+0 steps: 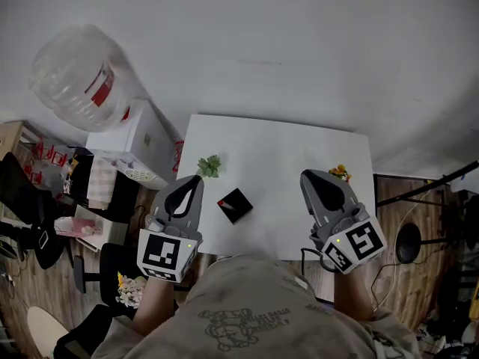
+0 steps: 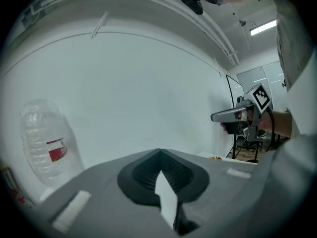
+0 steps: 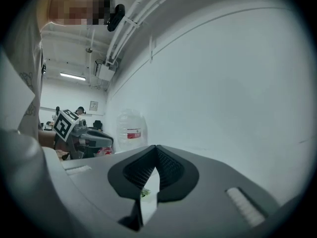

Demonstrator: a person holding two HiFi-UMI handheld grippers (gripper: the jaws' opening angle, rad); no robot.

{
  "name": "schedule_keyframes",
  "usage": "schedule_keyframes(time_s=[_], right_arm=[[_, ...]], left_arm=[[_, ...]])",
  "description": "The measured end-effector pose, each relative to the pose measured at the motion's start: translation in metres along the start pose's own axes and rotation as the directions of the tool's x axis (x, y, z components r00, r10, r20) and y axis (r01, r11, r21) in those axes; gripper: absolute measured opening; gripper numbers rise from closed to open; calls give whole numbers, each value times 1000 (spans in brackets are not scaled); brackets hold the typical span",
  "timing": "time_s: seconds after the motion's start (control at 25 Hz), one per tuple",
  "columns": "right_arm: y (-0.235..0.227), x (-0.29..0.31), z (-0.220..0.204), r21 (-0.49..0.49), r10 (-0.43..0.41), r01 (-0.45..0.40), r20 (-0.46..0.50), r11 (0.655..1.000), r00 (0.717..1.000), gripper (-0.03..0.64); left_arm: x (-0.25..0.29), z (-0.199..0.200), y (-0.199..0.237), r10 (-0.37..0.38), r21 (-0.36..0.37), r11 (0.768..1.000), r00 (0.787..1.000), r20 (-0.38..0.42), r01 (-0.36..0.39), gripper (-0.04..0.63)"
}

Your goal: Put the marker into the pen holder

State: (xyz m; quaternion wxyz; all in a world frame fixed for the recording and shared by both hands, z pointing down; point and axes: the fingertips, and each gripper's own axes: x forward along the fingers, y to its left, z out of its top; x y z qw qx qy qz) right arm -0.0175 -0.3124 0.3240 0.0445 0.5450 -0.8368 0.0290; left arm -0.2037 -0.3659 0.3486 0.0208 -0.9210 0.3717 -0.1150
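Note:
On the white table (image 1: pixel 284 144) sits a small black holder (image 1: pixel 235 205) with a red mark on its top. I cannot make out a marker as a separate thing. My left gripper (image 1: pixel 196 179) hangs over the table's near left edge, just left of the holder, shut and empty. My right gripper (image 1: pixel 306 175) is over the near right part of the table, shut with nothing between its pads. In the left gripper view the jaws (image 2: pixel 159 151) meet at the tip and the right gripper (image 2: pixel 232 116) shows beyond. The right gripper view shows its own tip (image 3: pixel 156 147) and the left gripper (image 3: pixel 85 136).
A small green plant (image 1: pixel 209 165) stands behind the holder and an orange object (image 1: pixel 340 172) lies near the table's right edge. A large water bottle (image 1: pixel 82 77) and white boxes (image 1: pixel 135 137) stand left of the table. A plain white wall lies ahead.

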Motion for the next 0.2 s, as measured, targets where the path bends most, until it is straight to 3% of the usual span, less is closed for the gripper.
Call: schedule_keyframes(time_s=[0.2], right_arm=[[-7, 0, -1, -13, -27, 27, -5, 1000, 1000, 28]], left_arm=[[2, 1, 1, 3, 19, 1000, 1000, 8, -3, 0]])
